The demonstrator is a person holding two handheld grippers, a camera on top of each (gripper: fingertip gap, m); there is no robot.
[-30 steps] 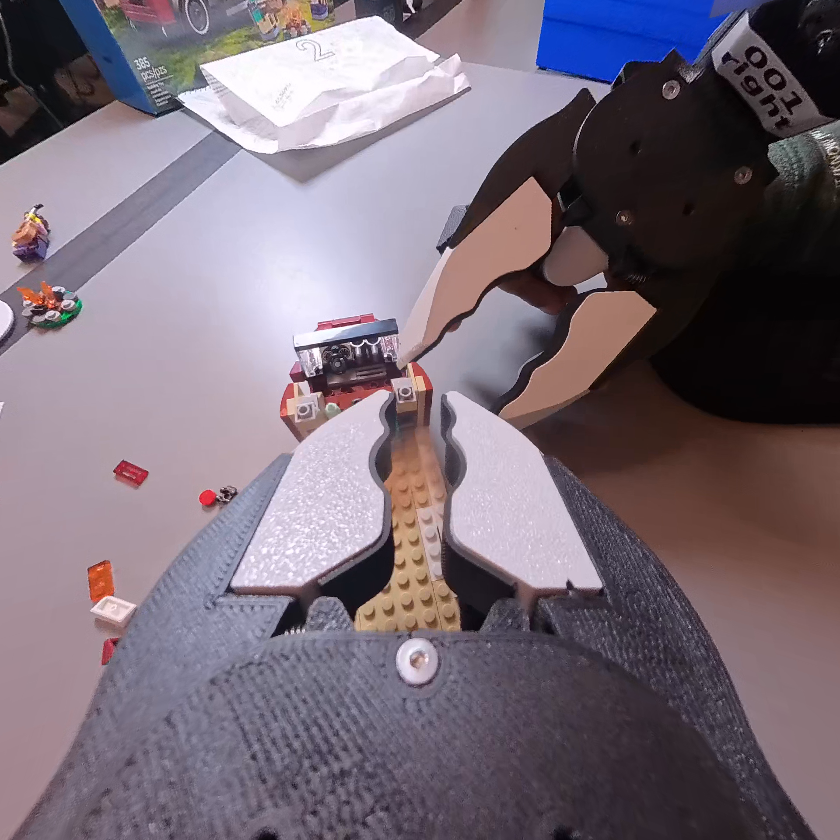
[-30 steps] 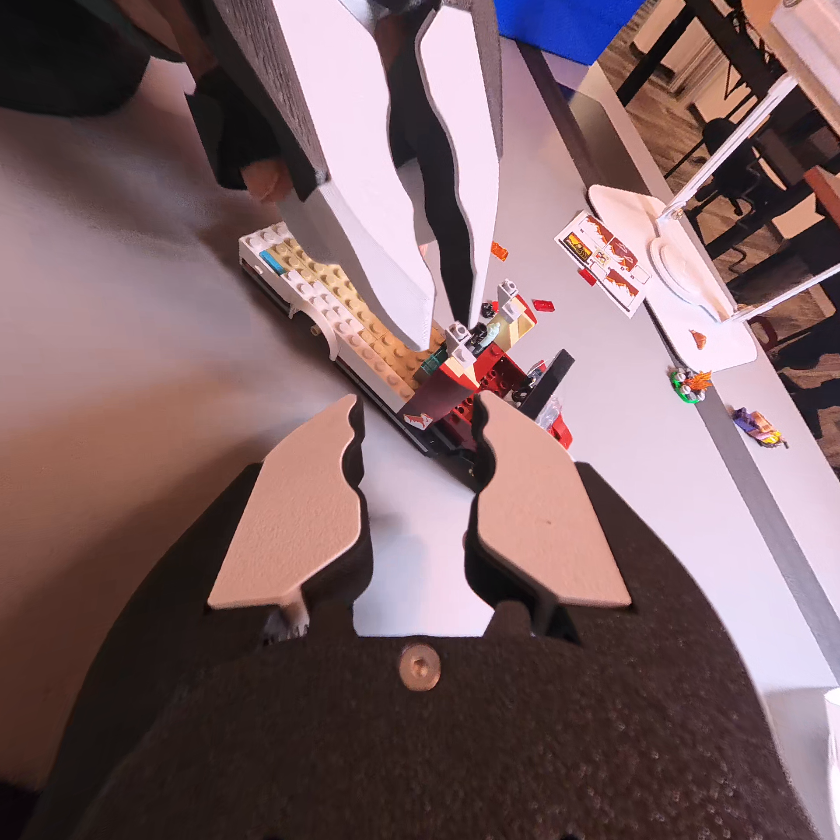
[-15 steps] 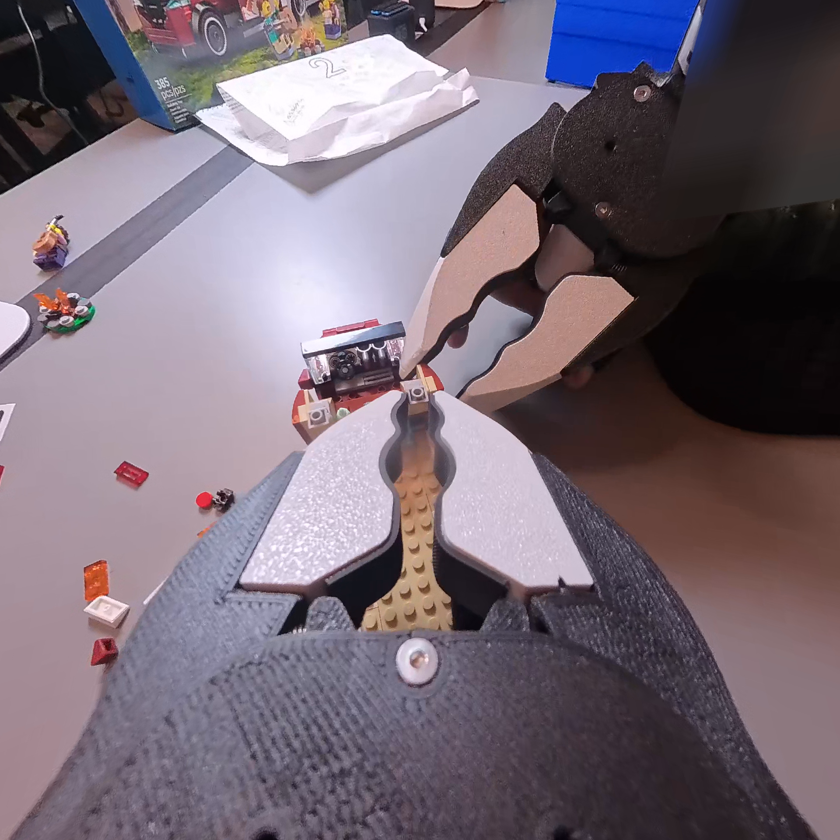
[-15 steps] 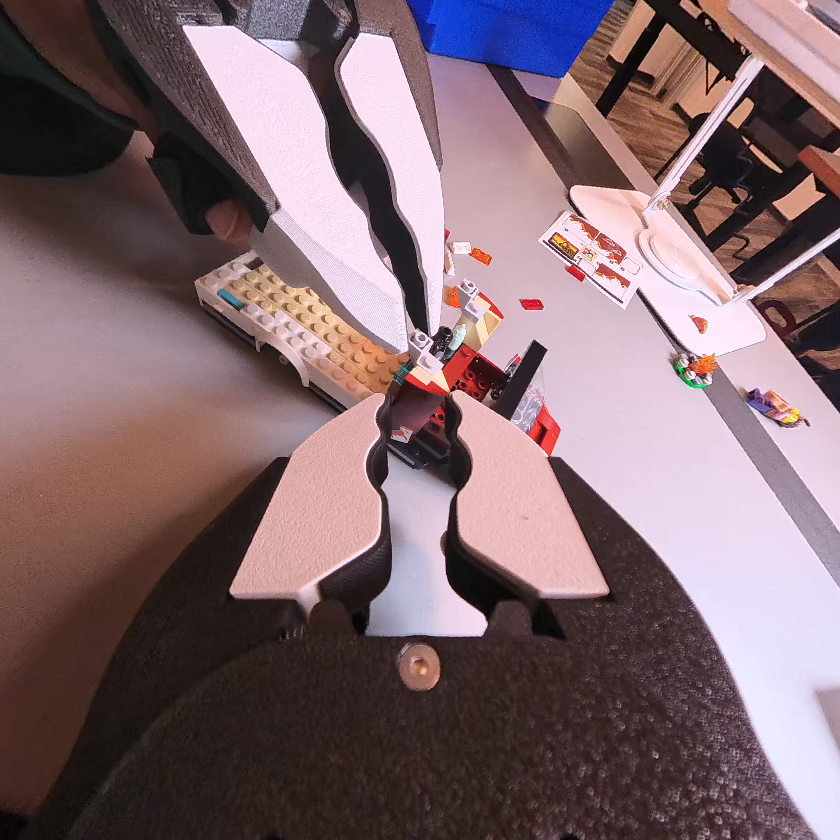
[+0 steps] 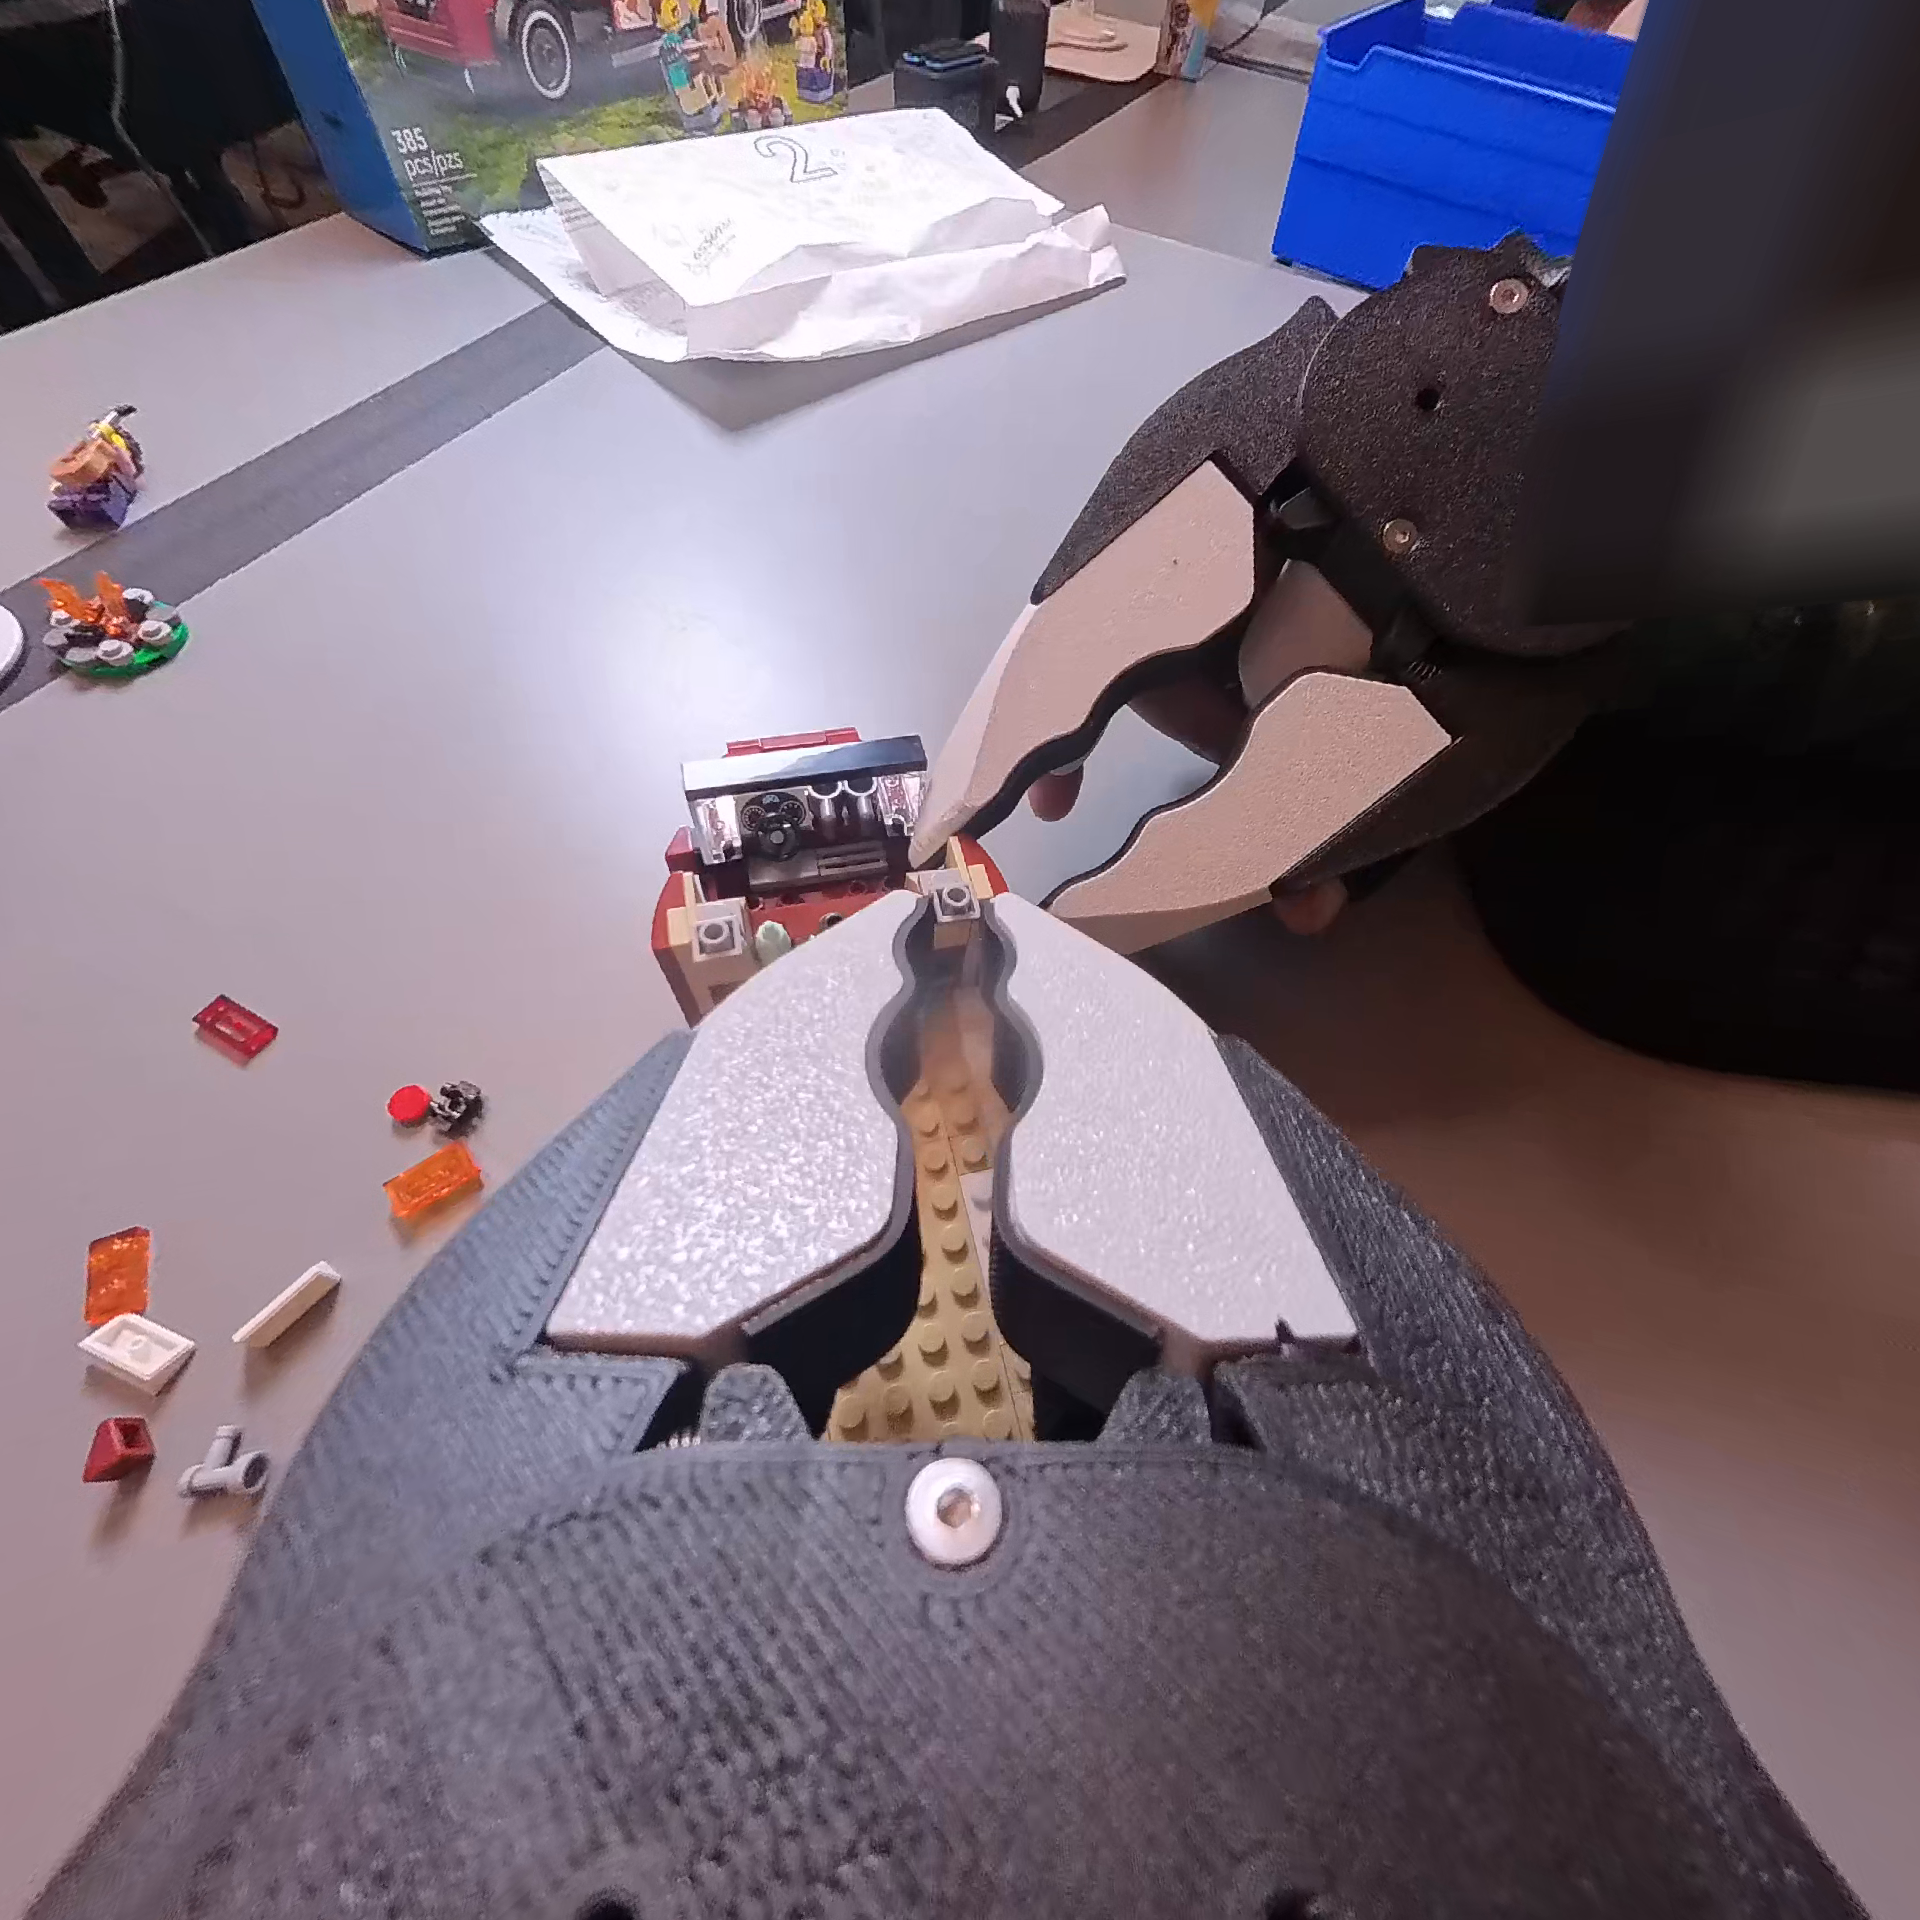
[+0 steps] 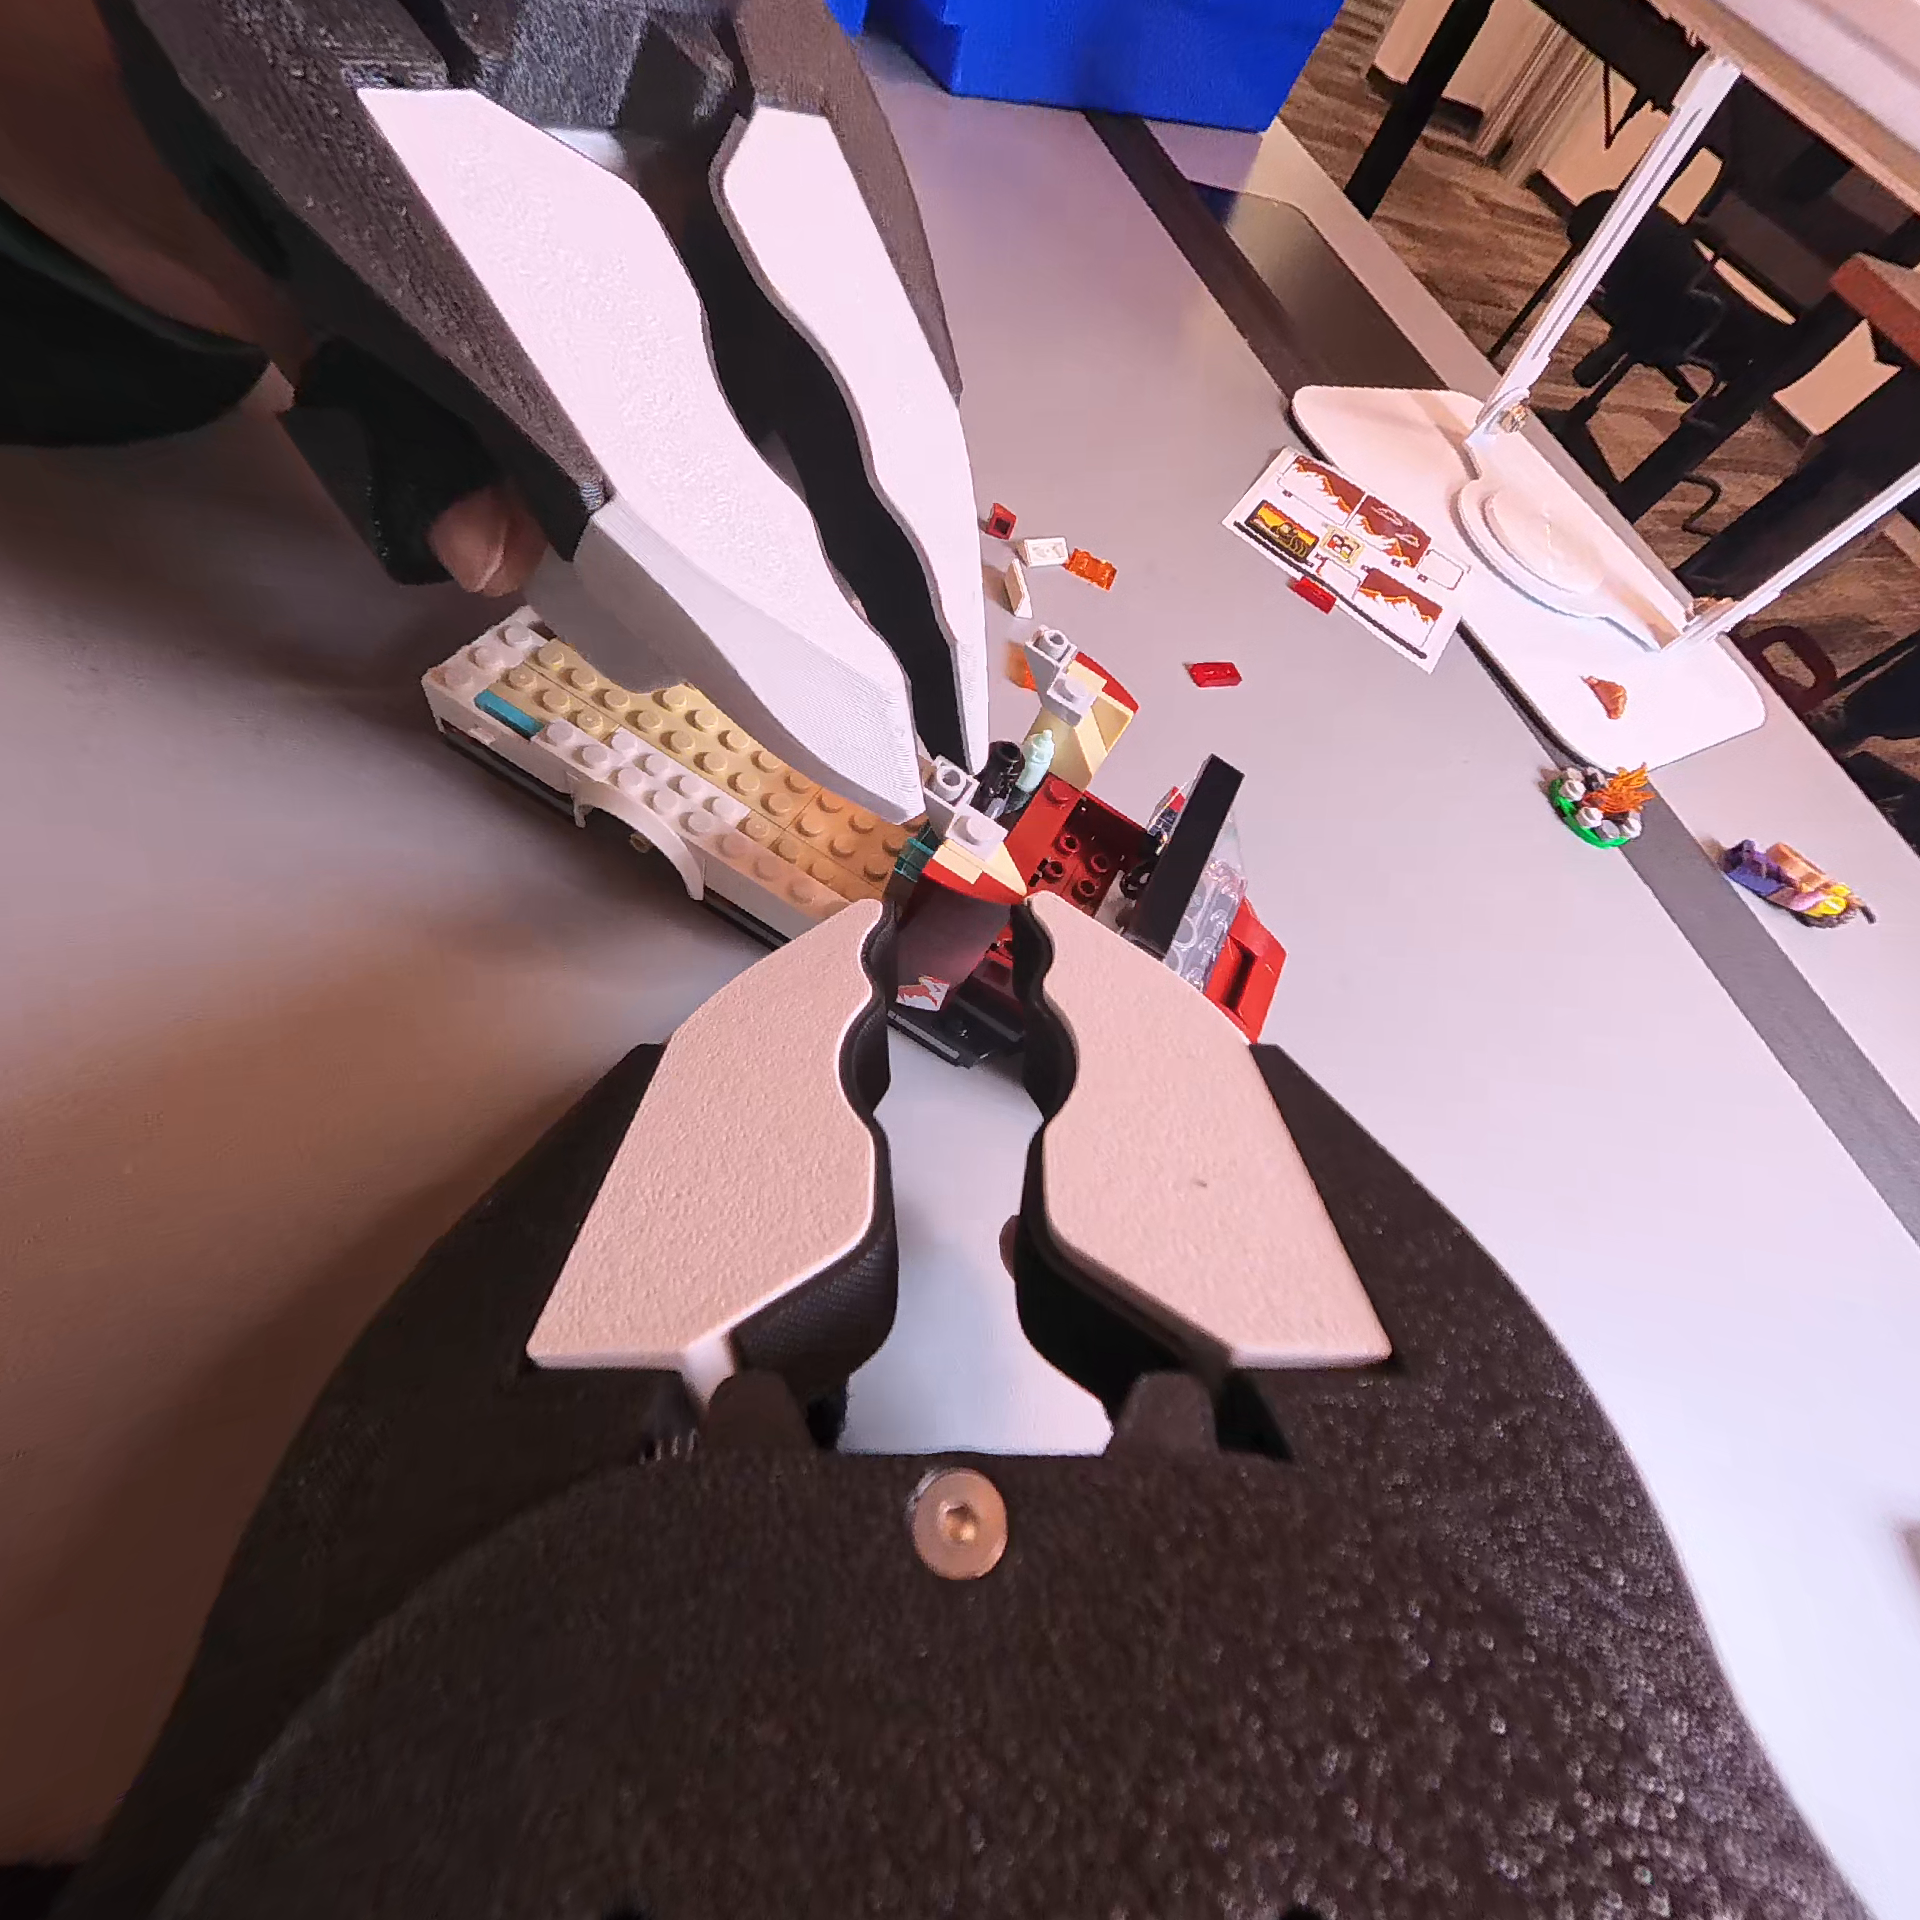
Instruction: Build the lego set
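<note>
Left gripper [image 5: 951, 914] nearly closed over the tan deck of the lego truck [image 5: 800, 862]; whether anything is pinched cannot be told.

Right gripper [image 6: 951, 914] is set narrow around the truck's red cab corner, contact unclear. The truck lies at 12 o'clock of both. Bare grey table [image 5: 520, 623] is seen at 10 o'clock; loose pieces [image 5: 431, 1179] are scattered at 9. Printed box [image 5: 582, 94] and paper bag [image 5: 800, 229] are noted at the far edge.

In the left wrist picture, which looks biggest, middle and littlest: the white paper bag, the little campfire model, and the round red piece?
1. White paper bag, clearly biggest, though farthest away.
2. Campfire model, on its green base.
3. Round red piece, smallest, though nearest the camera.
</note>
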